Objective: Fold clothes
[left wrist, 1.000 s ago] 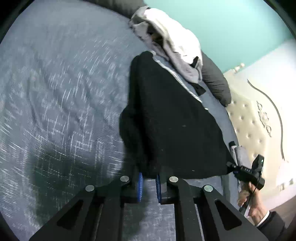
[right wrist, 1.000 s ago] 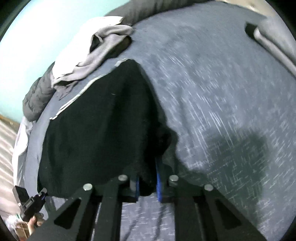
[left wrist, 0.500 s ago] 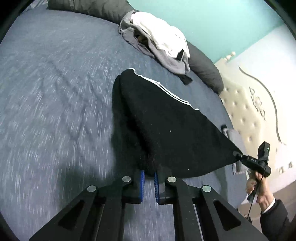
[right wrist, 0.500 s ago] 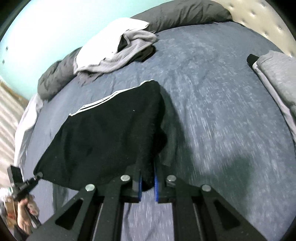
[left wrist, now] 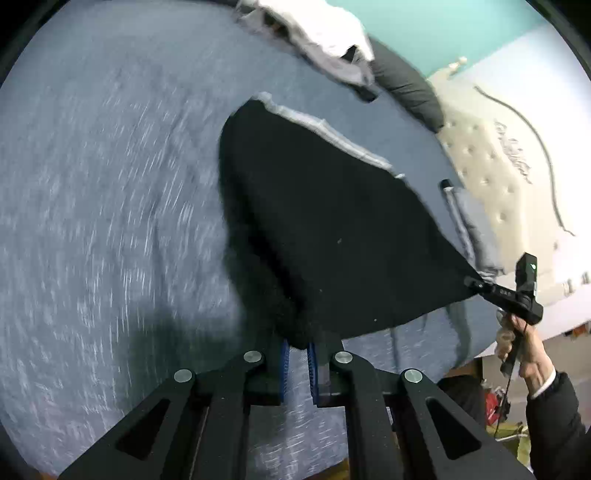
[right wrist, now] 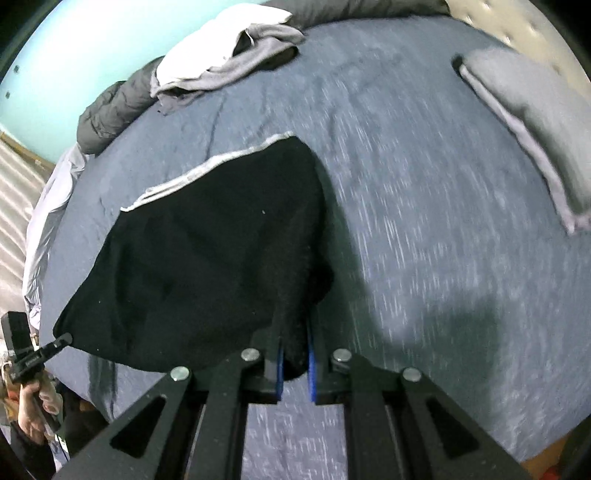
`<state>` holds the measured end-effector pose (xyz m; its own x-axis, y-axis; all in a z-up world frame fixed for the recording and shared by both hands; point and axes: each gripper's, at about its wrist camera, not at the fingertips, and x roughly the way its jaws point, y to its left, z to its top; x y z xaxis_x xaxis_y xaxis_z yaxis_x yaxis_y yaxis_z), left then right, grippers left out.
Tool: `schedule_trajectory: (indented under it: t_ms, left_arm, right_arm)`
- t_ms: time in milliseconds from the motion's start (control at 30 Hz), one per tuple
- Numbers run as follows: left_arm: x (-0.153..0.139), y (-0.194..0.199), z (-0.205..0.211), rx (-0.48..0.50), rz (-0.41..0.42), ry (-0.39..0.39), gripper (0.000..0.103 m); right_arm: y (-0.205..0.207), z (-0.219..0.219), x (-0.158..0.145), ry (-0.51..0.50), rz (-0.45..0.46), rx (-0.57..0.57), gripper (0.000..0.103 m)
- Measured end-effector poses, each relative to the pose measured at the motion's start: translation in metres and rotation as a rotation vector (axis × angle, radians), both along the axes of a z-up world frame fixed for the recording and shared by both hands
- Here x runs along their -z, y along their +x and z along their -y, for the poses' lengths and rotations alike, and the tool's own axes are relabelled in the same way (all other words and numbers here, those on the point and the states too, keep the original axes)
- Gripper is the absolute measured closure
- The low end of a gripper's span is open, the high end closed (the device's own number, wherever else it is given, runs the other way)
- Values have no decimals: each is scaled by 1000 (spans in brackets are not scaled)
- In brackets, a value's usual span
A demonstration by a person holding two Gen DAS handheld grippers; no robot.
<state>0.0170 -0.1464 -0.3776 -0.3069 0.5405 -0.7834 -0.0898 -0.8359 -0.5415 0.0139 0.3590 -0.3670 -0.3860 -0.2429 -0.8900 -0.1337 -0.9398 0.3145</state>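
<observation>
Black cloth (left wrist: 332, 229), a single garment with one pale stripe (left wrist: 325, 129) along its far edge, hangs stretched over the blue-grey bed (left wrist: 110, 203), held up by two corners. The left hand-held gripper (left wrist: 296, 354) has its blue pads pressed together on one near corner; the right hand-held gripper (right wrist: 294, 360) pinches the other near corner the same way, the fabric bunched between its pads. In the left wrist view the right one shows at the right edge as a small black device clamped on the cloth's tip, with a hand (left wrist: 524, 354) and a dark sleeve (left wrist: 557, 417) below it.

Nothing lies on the bed directly under the cloth. Far beyond it, one heap of white and grey clothes (right wrist: 221, 62) rests against a dark grey pillow (right wrist: 110, 114). To the right in the right wrist view lies one folded grey garment (right wrist: 535, 122), near a cream tufted headboard (left wrist: 491, 166). A turquoise wall (left wrist: 461, 26) stands behind the bed. The bedding is streaked with motion blur, so finer detail cannot be told.
</observation>
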Motion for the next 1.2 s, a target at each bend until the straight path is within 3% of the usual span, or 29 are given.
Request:
schedule_trajectory:
  t_ms: [133, 233, 267, 400, 500, 667, 733, 800, 1033, 1200]
  left_arm:
    - [21, 2, 11, -61, 75, -8, 84]
    - [20, 3, 18, -73, 74, -16, 76]
    - [19, 3, 20, -80, 71, -24, 71]
    - [17, 0, 25, -114, 56, -30, 70]
    - [17, -3, 25, -121, 57, -16, 63]
    - [17, -1, 24, -132, 56, 5, 58]
    - [18, -1, 26, -134, 60, -1, 58]
    - [18, 0, 27, -138, 51, -7, 57]
    - [15, 2, 33, -121, 40, -7, 56]
    - [16, -1, 33, -121, 38, -2, 55]
  right_arm:
    - [6, -4, 22, 8, 62, 45, 87]
    - [12, -10, 12, 38, 40, 104, 80]
    - [12, -5, 5, 43, 15, 99, 80]
    - [6, 26, -22, 27, -104, 32, 80]
    - [-3, 66, -27, -19, -133, -63, 80]
    - [-16, 145, -12, -35, -107, -212, 80]
    - [-21, 169, -1, -29, -94, -247, 89]
    - [-24, 187, 9, -17, -76, -271, 89]
    - [-29, 212, 46, 58, 30, -275, 93]
    - [-4, 209, 44, 71, 29, -303, 93]
